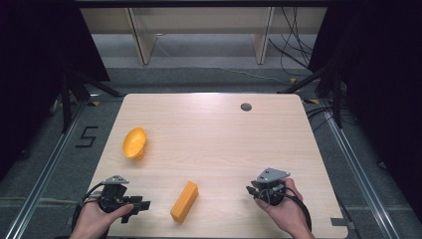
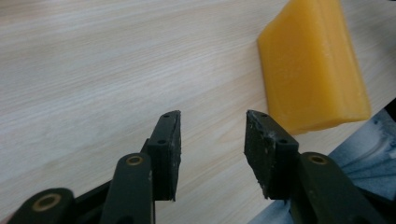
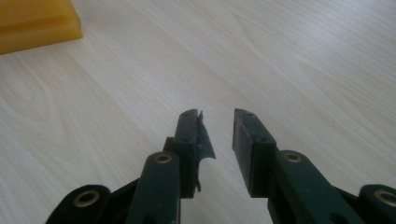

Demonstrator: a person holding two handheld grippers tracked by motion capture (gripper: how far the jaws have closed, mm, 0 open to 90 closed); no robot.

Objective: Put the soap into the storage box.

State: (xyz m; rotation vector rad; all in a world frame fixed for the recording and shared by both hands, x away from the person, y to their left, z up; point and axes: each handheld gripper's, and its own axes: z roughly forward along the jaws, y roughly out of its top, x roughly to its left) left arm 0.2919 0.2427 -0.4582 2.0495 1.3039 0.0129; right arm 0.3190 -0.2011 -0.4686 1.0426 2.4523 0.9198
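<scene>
An orange-yellow rectangular block (image 1: 184, 201) lies flat near the table's front edge, between the two hands. My left gripper (image 1: 143, 205) rests at the front left corner with its jaws pointing right toward the block. In the left gripper view the gripper (image 2: 212, 128) is open with nothing between its jaws, and the block (image 2: 310, 65) lies just ahead to the right. My right gripper (image 1: 251, 190) sits at the front right and points left. In its own view this gripper (image 3: 217, 116) is open by a narrow gap, and the block's corner (image 3: 32, 18) lies at the upper left.
An orange bowl (image 1: 135, 143) lies tipped on its side at the table's left. A small grey round cap (image 1: 246, 106) sits in the wooden tabletop (image 1: 214, 139) near the far edge. Dark stands and cables surround the table.
</scene>
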